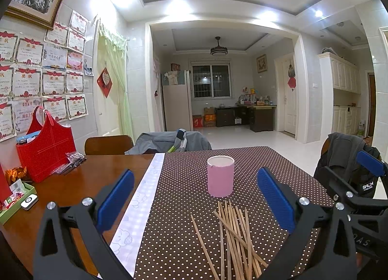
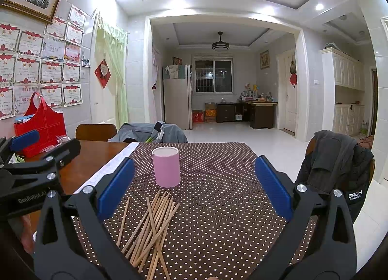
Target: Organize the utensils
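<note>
A pink cylindrical cup (image 1: 220, 176) (image 2: 166, 167) stands upright on a brown polka-dot cloth (image 1: 181, 219) (image 2: 218, 202). Several wooden chopsticks (image 1: 232, 238) (image 2: 150, 229) lie in a loose, crossed pile on the cloth, on the near side of the cup. My left gripper (image 1: 195, 197) hovers open above the near table, the pile low between its blue fingers. My right gripper (image 2: 194, 188) is open too, with the pile toward its left finger. Each gripper shows at the edge of the other's view. Neither holds anything.
A red felt bag (image 1: 47, 151) (image 2: 42, 125), a plastic packet (image 1: 71, 161) and a green tray (image 1: 14, 205) of small items sit on the bare wooden table (image 1: 72, 188) at left. Chairs draped with jackets stand behind (image 1: 169, 142) and to the right (image 2: 337, 163).
</note>
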Available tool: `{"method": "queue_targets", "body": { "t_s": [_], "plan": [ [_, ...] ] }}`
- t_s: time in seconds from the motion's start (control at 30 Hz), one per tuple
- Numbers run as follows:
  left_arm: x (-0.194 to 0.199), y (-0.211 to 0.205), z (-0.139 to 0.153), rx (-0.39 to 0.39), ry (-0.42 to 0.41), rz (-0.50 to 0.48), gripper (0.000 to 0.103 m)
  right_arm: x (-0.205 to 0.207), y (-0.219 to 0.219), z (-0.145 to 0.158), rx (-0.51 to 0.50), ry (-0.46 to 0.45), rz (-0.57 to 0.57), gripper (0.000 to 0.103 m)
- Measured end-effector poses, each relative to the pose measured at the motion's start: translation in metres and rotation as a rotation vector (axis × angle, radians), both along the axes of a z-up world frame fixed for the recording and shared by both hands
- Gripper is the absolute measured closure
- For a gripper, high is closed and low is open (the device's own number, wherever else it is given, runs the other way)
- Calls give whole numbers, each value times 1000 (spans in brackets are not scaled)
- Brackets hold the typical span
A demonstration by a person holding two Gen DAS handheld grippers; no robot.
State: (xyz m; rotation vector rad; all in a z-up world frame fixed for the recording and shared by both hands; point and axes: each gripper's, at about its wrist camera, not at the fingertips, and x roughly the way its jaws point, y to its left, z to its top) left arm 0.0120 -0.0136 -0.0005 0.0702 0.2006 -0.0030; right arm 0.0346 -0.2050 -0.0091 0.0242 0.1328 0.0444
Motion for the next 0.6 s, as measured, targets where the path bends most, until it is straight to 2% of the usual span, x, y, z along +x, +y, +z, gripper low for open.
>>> {"method": "queue_targets", "body": {
  "t_s": [0.6],
  "plan": [
    [2,1,-2,1,11,0,4,-3,0,-1,1,7,-2,6]
  ]
}}
